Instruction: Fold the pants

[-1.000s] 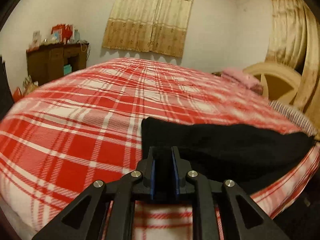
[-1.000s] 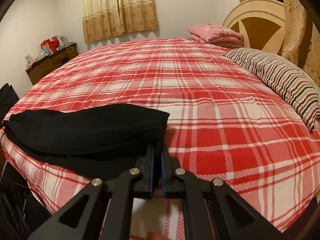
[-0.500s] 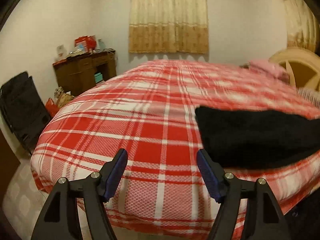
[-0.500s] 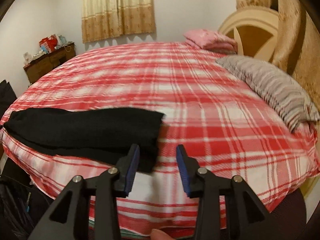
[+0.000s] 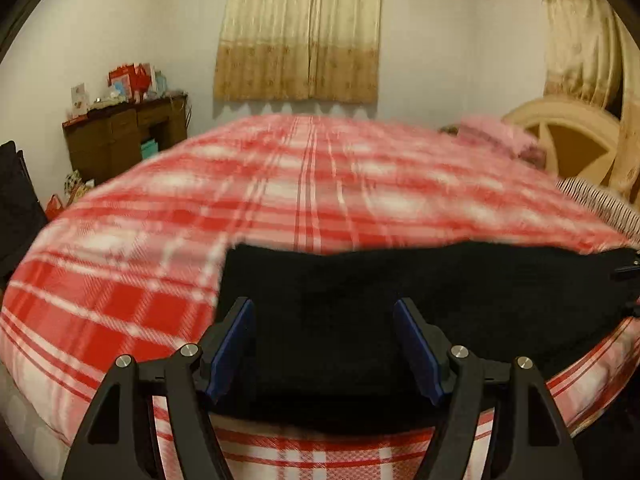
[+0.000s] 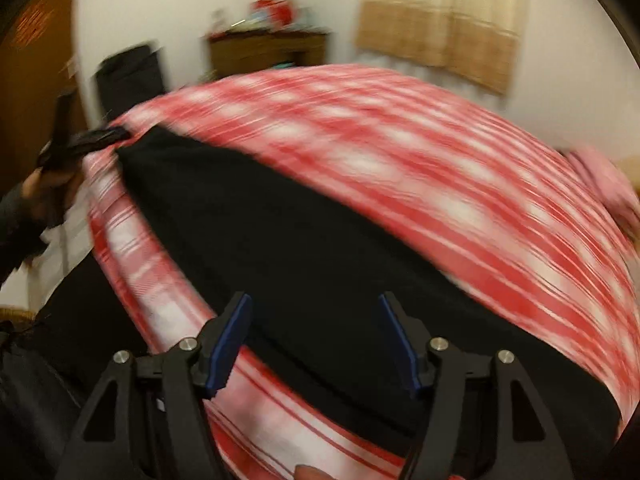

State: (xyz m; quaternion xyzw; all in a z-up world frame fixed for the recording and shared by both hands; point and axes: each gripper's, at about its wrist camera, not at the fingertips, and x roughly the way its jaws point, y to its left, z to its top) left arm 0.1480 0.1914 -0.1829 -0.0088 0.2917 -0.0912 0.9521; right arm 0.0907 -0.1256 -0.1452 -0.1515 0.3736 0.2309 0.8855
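Black pants (image 5: pixel 440 280) lie folded in a long band along the near edge of a bed with a red plaid cover (image 5: pixel 160 272). My left gripper (image 5: pixel 323 308) is open above the pants' left end, and its blue pads do not press the cloth. In the blurred right wrist view, my right gripper (image 6: pixel 314 300) hovers over the middle of the pants (image 6: pixel 280 220). Its jaws are opening, with cloth below them but not pinched. The left gripper (image 6: pixel 100 136) shows there at the pants' far end, held by a hand (image 6: pixel 44 192).
A wooden dresser (image 5: pixel 124 136) with clutter stands by the far wall under a curtain (image 5: pixel 300 32). A pink pillow (image 5: pixel 500 136), a striped pillow (image 5: pixel 600 200) and a round headboard (image 5: pixel 572 140) are at the right. A black object (image 5: pixel 16 200) stands left of the bed.
Both grippers were shut on the pants' edge and have let go and opened. The right one swung left along the pants and rolled. The left one shifted left, then back over the pants' end.
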